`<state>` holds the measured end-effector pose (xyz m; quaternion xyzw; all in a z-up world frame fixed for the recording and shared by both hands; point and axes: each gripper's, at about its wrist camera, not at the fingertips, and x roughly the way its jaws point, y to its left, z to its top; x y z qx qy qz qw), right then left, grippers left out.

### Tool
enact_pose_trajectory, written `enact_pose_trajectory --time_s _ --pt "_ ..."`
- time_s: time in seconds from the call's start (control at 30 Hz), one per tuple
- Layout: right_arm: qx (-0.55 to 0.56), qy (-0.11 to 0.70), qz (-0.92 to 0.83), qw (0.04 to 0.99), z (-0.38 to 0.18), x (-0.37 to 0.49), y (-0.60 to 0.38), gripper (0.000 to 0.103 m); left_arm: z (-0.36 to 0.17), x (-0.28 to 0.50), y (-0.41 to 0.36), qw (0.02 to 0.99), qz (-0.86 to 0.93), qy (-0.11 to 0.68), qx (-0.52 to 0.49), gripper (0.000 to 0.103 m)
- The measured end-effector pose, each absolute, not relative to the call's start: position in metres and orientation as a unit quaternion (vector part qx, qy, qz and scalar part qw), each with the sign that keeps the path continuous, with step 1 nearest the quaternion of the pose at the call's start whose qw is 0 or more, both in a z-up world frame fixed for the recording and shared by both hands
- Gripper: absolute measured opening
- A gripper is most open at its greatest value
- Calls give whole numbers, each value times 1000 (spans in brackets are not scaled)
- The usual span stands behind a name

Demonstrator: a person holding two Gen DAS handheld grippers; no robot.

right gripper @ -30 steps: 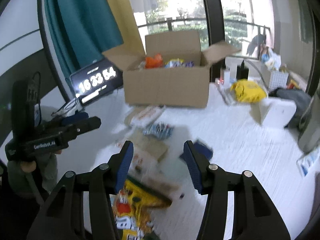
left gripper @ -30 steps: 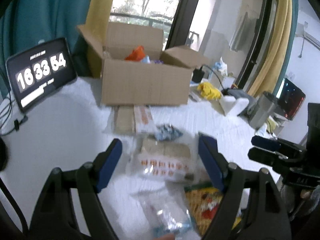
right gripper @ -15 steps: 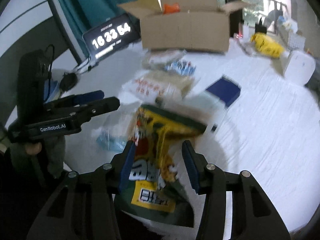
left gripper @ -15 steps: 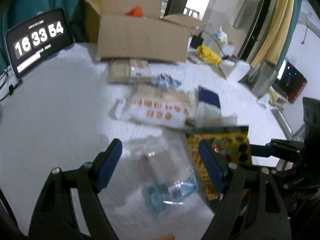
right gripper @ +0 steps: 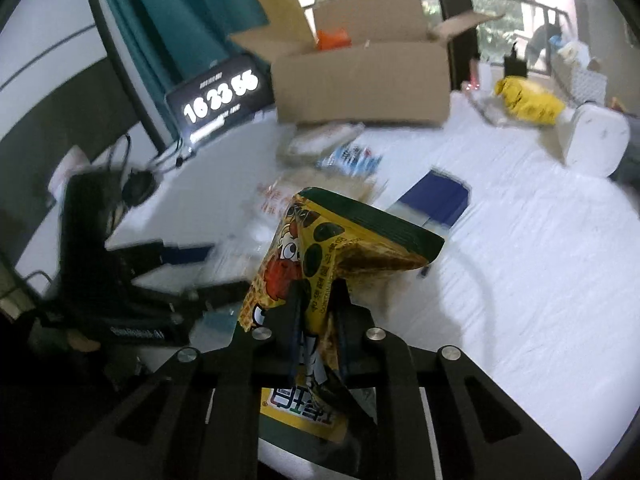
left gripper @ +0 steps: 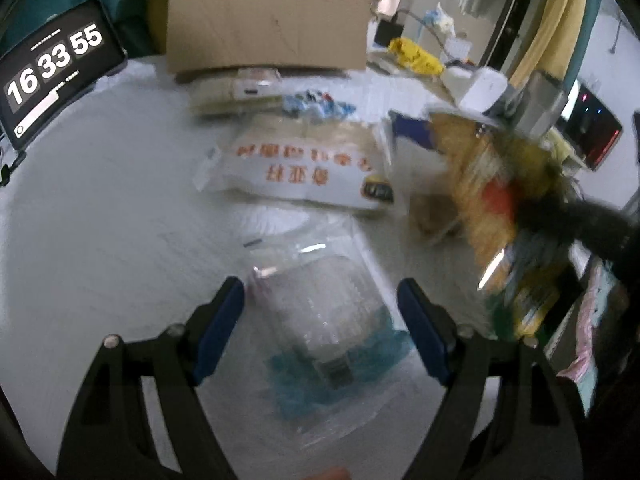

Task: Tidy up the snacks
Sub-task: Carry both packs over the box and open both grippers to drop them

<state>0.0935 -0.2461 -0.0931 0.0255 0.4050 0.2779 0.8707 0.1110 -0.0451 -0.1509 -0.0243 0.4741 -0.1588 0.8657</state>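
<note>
My right gripper [right gripper: 318,292] is closing its jaws on a yellow snack bag [right gripper: 320,248]; the pads pinch its middle and the bag crumples up off the white table [right gripper: 520,280]. In the left wrist view that bag [left gripper: 492,200] hangs blurred at the right. A clear plastic packet with a blue end [left gripper: 332,320] lies flat on the table. My left gripper [left gripper: 320,292] stands open just over it, one finger on each side, not touching it. An open cardboard box [left gripper: 268,28] with an orange pack inside stands at the back.
A white packet with orange print [left gripper: 304,164], a small blue-white pack [left gripper: 316,104], a flat beige pack [left gripper: 236,92] and a dark blue packet [right gripper: 436,196] lie before the box. A clock tablet [left gripper: 56,64] leans at the left. A yellow bag [right gripper: 528,100] and a white device [right gripper: 596,140] sit right.
My right gripper came down over the yellow bag and closed on it, lifting it. My left gripper dropped and tilted down over the clear packet, still open.
</note>
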Motion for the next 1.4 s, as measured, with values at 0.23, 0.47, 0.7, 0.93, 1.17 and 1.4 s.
enact_pose_trajectory --time_s 0.23,0.47,0.7,0.93,1.17,1.4 --pt "51 375 243 893 -77 111 -277 15 -153 115 -55 873 -154 463 24 66" --pt "78 346 225 907 -58 139 -286 15 -137 121 -45 875 -167 454 -3 62" --pt "75 326 234 913 -41 162 -276 15 -107 128 -32 896 -154 418 -4 62" --pt "73 321 235 914 -32 182 -274 15 -88 150 -21 907 -142 396 -8 62" --pt "71 316 229 918 -23 202 -275 15 -66 173 -9 922 -133 364 -8 62" --pt "65 304 224 924 -8 223 -271 15 -43 201 8 937 -121 328 -5 62"
